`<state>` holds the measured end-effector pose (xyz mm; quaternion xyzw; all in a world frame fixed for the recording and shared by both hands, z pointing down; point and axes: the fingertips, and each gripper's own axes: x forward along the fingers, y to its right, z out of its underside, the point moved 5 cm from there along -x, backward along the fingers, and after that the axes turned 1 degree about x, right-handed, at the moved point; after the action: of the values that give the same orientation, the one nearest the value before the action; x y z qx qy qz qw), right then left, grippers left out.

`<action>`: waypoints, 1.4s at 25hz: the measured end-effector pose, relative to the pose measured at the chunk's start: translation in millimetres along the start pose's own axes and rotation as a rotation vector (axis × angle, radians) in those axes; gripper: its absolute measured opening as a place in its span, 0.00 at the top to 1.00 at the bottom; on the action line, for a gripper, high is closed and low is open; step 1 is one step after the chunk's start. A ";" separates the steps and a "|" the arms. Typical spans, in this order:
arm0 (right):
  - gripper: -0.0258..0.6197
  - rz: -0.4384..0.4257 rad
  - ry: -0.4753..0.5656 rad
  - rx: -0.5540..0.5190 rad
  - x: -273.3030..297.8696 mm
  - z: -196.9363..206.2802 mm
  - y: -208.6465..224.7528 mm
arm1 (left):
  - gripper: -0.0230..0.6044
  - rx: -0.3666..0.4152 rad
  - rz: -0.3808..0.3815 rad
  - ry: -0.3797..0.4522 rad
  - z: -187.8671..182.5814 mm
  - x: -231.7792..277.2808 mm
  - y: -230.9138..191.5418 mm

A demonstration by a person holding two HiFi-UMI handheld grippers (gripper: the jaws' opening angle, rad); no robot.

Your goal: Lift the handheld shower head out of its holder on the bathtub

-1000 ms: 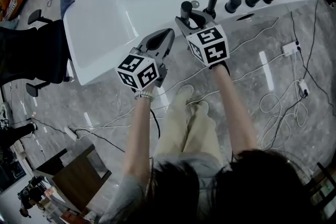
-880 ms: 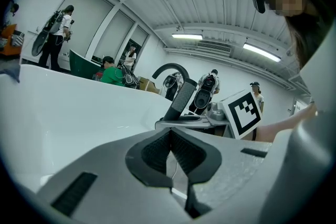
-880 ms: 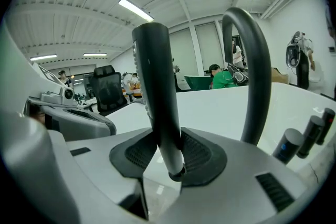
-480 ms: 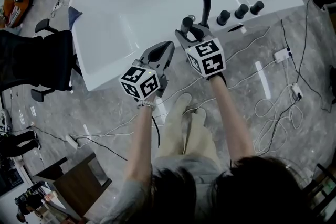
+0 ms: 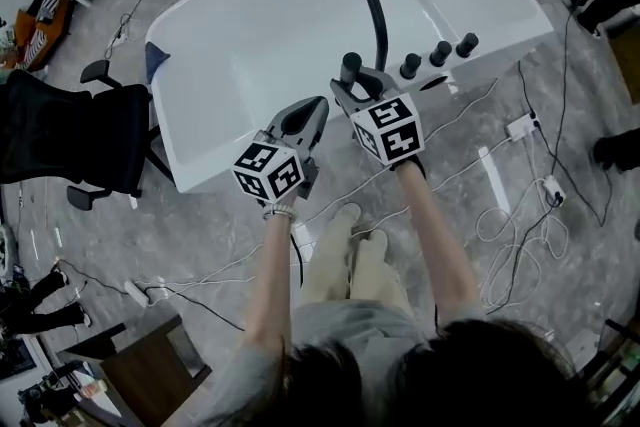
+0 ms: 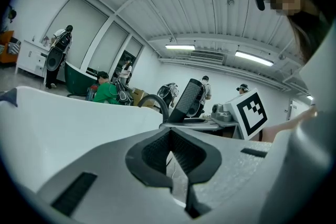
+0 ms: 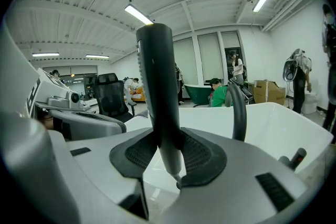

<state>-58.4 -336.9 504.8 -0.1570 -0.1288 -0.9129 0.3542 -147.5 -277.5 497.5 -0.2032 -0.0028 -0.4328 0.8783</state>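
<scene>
Black office chair (image 5: 70,140) stood at the left on the grey marbled floor (image 5: 110,225). Loose white cables (image 5: 515,240) looped over the floor at the right, with what looked like a white power strip (image 5: 521,125) among them. Brown wooden furniture (image 5: 140,350) sat at lower left. The right gripper view showed the far background: person in green top (image 7: 220,94), dark green tub (image 7: 195,93), cardboard boxes (image 7: 269,93), ceiling strip lights (image 7: 139,14).
</scene>
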 end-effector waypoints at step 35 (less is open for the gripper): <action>0.76 0.221 0.224 -0.055 -179.4 -131.6 -6.8 | 0.96 0.231 0.263 0.061 -128.6 -16.7 129.6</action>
<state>36.8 -268.9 315.4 -0.0771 -0.0452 -0.8834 0.4601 -81.2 -240.8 330.5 -0.0865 0.0006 -0.3168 0.9445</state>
